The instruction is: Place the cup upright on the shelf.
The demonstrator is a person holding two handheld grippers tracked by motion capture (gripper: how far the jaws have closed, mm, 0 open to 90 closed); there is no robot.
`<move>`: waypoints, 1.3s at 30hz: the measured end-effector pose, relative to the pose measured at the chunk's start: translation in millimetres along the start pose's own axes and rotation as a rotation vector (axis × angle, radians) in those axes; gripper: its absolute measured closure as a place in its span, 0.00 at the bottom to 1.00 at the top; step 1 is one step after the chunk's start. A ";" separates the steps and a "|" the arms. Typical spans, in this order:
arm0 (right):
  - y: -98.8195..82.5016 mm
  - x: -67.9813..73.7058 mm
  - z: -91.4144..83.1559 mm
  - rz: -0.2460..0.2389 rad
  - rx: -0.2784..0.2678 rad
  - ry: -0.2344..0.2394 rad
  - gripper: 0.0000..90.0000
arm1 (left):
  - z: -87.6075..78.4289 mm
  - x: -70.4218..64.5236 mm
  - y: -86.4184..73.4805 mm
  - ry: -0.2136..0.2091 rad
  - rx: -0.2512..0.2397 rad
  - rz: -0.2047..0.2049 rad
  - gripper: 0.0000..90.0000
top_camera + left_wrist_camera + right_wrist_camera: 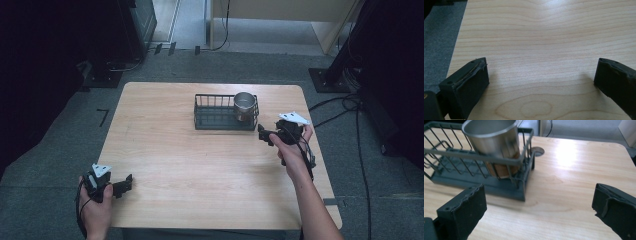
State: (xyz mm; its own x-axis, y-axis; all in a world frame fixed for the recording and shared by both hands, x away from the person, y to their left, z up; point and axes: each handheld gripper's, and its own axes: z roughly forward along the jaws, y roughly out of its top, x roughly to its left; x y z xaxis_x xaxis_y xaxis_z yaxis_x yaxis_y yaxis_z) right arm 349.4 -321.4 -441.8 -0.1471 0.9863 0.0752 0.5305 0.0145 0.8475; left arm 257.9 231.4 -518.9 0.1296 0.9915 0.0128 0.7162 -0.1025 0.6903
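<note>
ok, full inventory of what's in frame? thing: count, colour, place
table: 1, light wood, centre of the high view
wire rack: 1, dark grey, far middle of the table
metal cup: 1, silver, upright in the rack's right end
cable hole: 1, grey-rimmed, in the tabletop behind the rack
floor: grey carpet, around the table
left tongs: 1, black, open, near left edge of the table, holding nothing
right tongs: 1, black, open, just right of the rack, holding nothing
hands: 2, one on each tongs
</note>
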 end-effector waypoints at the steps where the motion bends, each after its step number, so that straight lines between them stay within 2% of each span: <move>1: -2.7 -1.5 -1.1 -0.003 0.004 -0.005 0.00 | 0.0 0.0 0.0 0.000 0.000 0.000 0.00; 10: -23.5 -13.1 -9.0 0.007 0.022 -0.017 0.00 | 0.0 0.0 0.0 0.000 0.000 0.000 0.00; 26: -58.9 -39.6 -30.7 0.056 0.043 -0.052 0.00 | 0.0 -0.1 0.0 0.000 0.000 -0.001 0.00; 39: -87.7 -53.0 -42.6 0.070 0.075 -0.074 0.00 | 0.0 -0.1 0.0 0.000 0.000 0.000 0.00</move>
State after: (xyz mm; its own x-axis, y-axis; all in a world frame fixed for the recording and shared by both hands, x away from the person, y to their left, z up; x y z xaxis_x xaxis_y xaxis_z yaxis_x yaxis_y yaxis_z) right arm 275.1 -382.0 -497.7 -0.0463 0.9947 0.0917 0.5991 -0.0457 0.7994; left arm 257.9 231.3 -519.0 0.1291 0.9916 0.0127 0.7162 -0.1021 0.6904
